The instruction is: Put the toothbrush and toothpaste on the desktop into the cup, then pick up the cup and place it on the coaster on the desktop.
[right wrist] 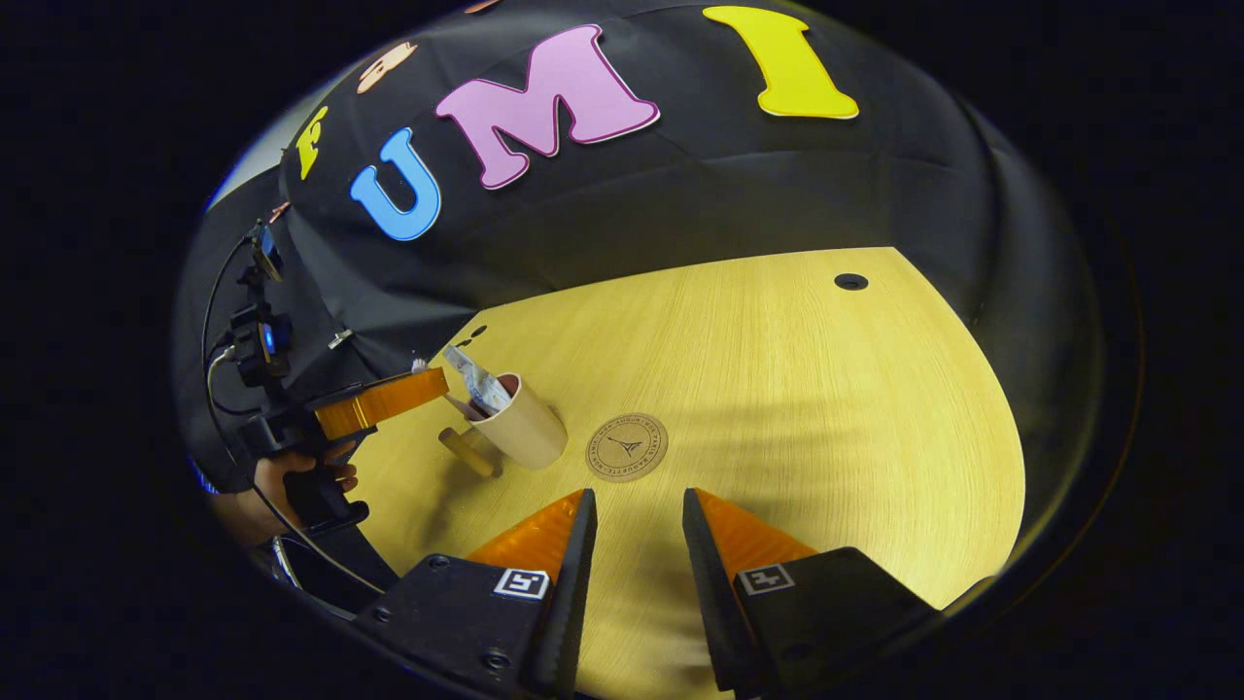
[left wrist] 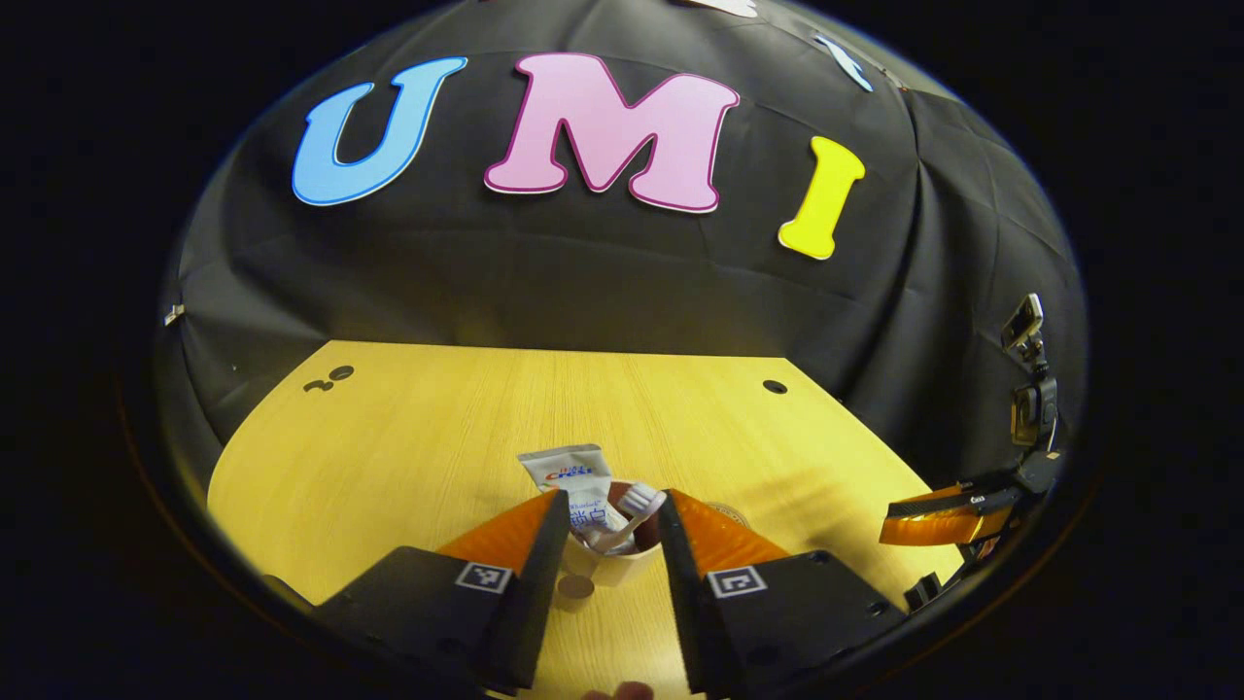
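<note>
A cream cup (left wrist: pixel 610 562) stands on the wooden desktop between the fingers of my left gripper (left wrist: pixel 614 498), which flank its rim; I cannot tell whether they touch it. A white toothpaste tube (left wrist: pixel 567 473) and a toothbrush (left wrist: pixel 641 502) stick up out of the cup. In the right gripper view the cup (right wrist: pixel 528 430) sits just left of the round brown coaster (right wrist: pixel 627 447), with the tube (right wrist: pixel 473 377) leaning out and a short wooden handle (right wrist: pixel 466 452) at its side. My right gripper (right wrist: pixel 637 498) hangs open over bare table near the coaster.
The left gripper (right wrist: pixel 381 402) comes in from the left, held by a hand (right wrist: pixel 292 478). The right gripper (left wrist: pixel 941 519) shows at the table's right edge. Small dark holes (right wrist: pixel 850 282) mark the far table. Black cloth walls close the back.
</note>
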### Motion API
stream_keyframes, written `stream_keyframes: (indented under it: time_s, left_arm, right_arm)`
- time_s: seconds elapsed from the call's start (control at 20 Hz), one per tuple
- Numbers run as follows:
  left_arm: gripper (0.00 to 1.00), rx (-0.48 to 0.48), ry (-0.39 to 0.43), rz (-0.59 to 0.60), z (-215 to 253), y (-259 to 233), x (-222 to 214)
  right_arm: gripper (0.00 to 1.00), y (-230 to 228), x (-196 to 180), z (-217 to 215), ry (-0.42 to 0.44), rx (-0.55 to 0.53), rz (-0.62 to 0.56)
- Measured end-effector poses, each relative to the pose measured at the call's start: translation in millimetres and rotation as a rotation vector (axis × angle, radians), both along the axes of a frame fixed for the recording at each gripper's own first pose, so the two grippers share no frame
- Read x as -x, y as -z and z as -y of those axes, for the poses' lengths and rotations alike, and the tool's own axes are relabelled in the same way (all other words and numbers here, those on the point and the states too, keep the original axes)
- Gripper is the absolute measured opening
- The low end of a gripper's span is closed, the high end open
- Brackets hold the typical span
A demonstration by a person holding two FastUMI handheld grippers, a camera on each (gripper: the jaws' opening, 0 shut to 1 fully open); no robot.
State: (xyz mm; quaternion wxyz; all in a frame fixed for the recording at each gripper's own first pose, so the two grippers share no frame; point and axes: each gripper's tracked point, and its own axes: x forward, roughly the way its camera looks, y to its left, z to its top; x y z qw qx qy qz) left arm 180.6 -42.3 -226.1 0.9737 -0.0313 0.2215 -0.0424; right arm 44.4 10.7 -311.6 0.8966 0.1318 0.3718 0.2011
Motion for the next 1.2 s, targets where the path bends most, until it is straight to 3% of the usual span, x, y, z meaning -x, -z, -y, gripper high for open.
stream_keyframes:
  time_s: [0.05,0.2,0.5,0.75,1.2]
  left_arm:
    - [0.65,-0.008,0.002,-0.006,-0.2,1.8,2.0]
    - [0.71,-0.016,0.032,-0.031,2.2,4.7,10.3]
    - [0.71,-0.027,0.155,-0.203,8.5,33.5,38.0]
    - [0.72,-0.144,0.165,-0.373,-13.8,81.0,36.2]
    - [0.72,-0.214,0.205,-0.474,-14.6,108.6,12.6]
  right_arm:
    - [0.55,-0.5,-0.6,-0.1,0.002,-0.003,0.0]
    - [0.55,-0.1,-2.2,-0.7,0.007,-0.013,0.0]
    - [0.55,2.4,-6.5,3.2,0.04,-0.033,-0.003]
    - [0.55,13.1,0.0,12.0,0.08,-0.047,-0.024]
    - [0.55,51.3,27.7,28.3,0.097,0.009,-0.104]
